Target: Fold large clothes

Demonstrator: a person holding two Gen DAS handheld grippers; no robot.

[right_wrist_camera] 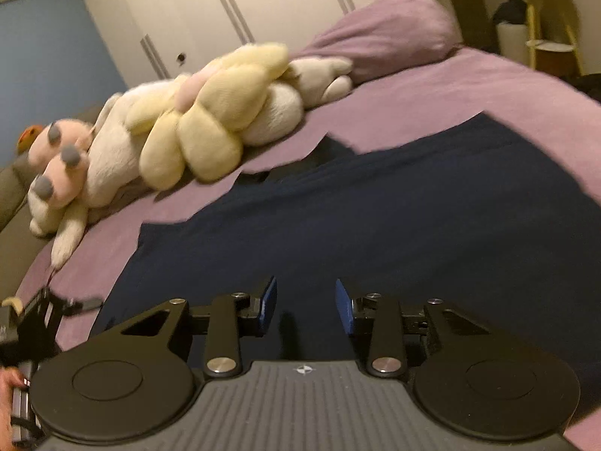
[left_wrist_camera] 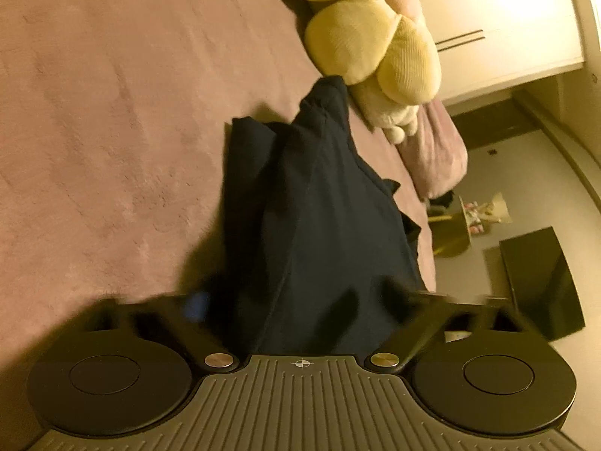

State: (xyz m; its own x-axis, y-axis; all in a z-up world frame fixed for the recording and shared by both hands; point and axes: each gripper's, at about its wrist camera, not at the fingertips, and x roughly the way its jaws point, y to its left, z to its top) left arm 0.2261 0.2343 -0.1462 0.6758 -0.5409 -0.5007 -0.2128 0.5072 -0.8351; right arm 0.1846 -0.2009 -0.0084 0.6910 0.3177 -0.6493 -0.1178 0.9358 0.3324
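- My right gripper (right_wrist_camera: pixel 306 310) hangs open above the smooth navy garment (right_wrist_camera: pixel 375 218).
- My left gripper (left_wrist_camera: pixel 300 300) is blurred; grip unclear, navy cloth bunched between.
- Plush toys (right_wrist_camera: pixel 195 120) lie far on the mauve bedspread (right_wrist_camera: pixel 488 86).

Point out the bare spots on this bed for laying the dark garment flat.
Bare bedspread lies left of the dark garment, opposite the plush toys. Crowded: the toys and pillow along the head; only a narrow strip separates them from the garment.

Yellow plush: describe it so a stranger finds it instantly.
Start at the purple-covered bed, then look toward the white wardrobe, where soft toys lie in a row beyond the dark navy garment. The yellow plush is made of fat rounded lobes with a pink centre; its neighbours are cream-white and furry.
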